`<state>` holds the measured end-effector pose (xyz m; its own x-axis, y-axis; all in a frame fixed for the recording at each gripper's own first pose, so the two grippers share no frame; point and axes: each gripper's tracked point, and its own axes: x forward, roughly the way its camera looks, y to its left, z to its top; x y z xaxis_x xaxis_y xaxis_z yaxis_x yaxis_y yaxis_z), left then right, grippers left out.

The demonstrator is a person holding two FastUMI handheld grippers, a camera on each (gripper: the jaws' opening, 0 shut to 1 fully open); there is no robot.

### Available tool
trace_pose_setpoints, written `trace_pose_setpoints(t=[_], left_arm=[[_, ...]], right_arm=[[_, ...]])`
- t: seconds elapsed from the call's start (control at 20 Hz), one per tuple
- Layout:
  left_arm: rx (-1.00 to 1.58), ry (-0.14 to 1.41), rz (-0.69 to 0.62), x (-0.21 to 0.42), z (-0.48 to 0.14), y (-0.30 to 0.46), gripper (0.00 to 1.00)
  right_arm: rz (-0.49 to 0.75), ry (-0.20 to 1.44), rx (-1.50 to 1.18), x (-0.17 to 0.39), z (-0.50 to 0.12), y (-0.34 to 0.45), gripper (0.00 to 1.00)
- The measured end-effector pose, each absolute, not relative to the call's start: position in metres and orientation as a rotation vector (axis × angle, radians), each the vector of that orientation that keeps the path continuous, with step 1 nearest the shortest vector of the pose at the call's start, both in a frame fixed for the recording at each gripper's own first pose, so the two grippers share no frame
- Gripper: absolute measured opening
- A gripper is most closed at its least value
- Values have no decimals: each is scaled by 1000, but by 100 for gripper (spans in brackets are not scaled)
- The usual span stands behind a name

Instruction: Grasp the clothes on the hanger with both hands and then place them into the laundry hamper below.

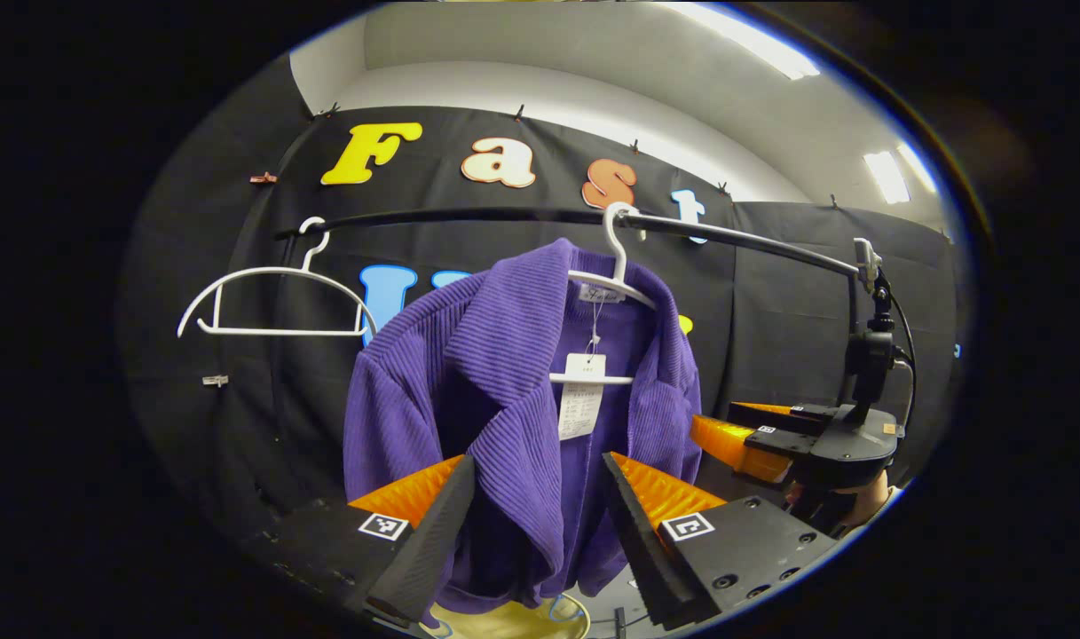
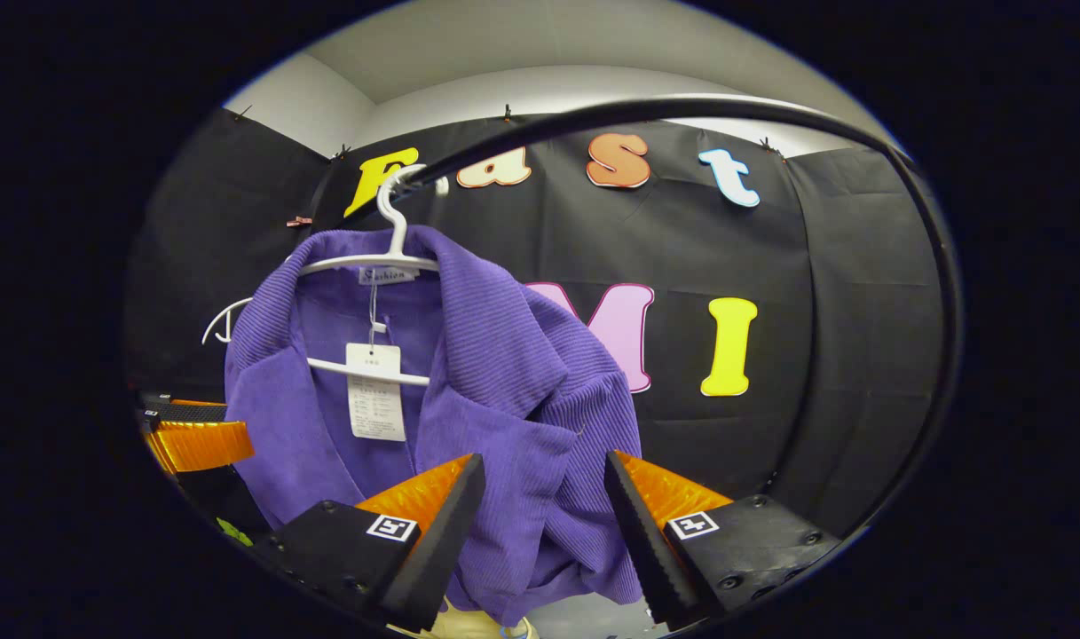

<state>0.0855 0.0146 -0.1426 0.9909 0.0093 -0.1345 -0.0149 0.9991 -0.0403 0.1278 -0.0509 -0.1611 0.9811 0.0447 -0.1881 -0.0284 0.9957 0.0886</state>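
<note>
1. The purple ribbed corduroy jacket hangs on a white plastic hanger hooked over the black metal rail.
2. My left gripper is spread wide, its fingers either side of the jacket's front, not pressing it.
3. My right gripper gapes likewise at the jacket's sleeve side.
4. A second, bare white hanger hangs farther along the rail.
</note>
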Motion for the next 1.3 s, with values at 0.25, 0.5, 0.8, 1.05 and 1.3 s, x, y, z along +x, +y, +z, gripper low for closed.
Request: trace_pose_setpoints(t=[0.25, 0.5, 0.8, 1.05, 1.3], left_arm=[[-66, 133, 58, 98, -150, 12, 87], [-98, 174, 54, 113, -168, -2, 87], [-95, 158, 27, 116, -161, -19, 87], [-84, 180, 35, 127, -169, -20, 84], [-91, 169, 28, 137, -167, -23, 65]], right_arm=[[141, 243, 208, 153, -194, -40, 87], [282, 265, 282, 150, -198, -9, 84], [413, 219, 247, 125, -176, 27, 84], [327, 278, 220, 155, -201, 10, 84], [370, 239, 219, 161, -187, 27, 69]])
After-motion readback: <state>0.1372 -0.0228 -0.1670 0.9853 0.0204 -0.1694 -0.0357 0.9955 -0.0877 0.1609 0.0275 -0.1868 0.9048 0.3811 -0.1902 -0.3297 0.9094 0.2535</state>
